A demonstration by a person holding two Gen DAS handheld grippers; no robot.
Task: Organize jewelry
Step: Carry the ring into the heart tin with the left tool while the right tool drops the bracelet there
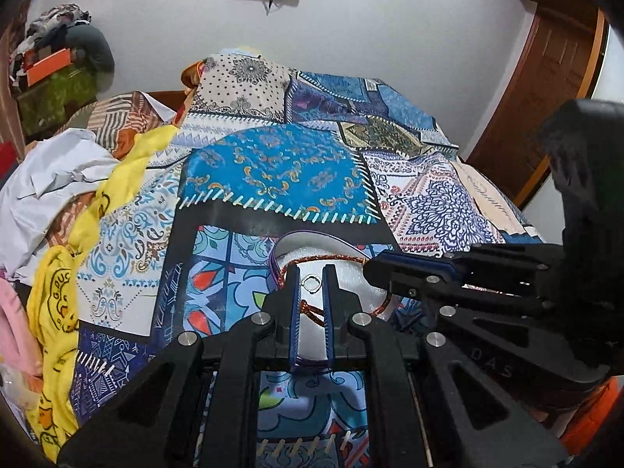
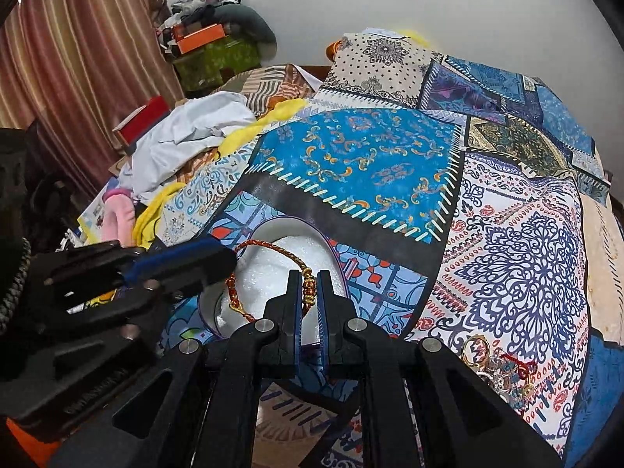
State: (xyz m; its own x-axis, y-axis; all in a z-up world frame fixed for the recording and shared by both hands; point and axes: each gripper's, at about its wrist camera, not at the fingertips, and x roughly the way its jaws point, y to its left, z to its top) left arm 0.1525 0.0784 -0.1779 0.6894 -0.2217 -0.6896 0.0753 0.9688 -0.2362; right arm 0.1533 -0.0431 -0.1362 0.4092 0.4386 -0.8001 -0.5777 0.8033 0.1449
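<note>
A round box with a purple rim (image 1: 277, 252) and white foam lining (image 2: 280, 269) lies on the patterned bedspread. A red-and-gold braided cord bracelet (image 2: 273, 245) lies across the foam. My right gripper (image 2: 311, 284) is shut on the bracelet's gold beads (image 2: 309, 291) over the box. My left gripper (image 1: 312, 279) hovers over the box, jaws slightly apart, with a small silver ring (image 1: 312, 283) seen between its fingers; I cannot tell if it touches the ring. The cord (image 1: 312, 310) passes between its jaws. The right gripper shows in the left wrist view (image 1: 394, 269).
A pile of loose jewelry (image 2: 497, 366) lies on the bedspread at the right. Crumpled white (image 2: 187, 132) and yellow (image 1: 58, 312) clothes lie on the left of the bed. Striped curtains (image 2: 78, 58) hang at the far left.
</note>
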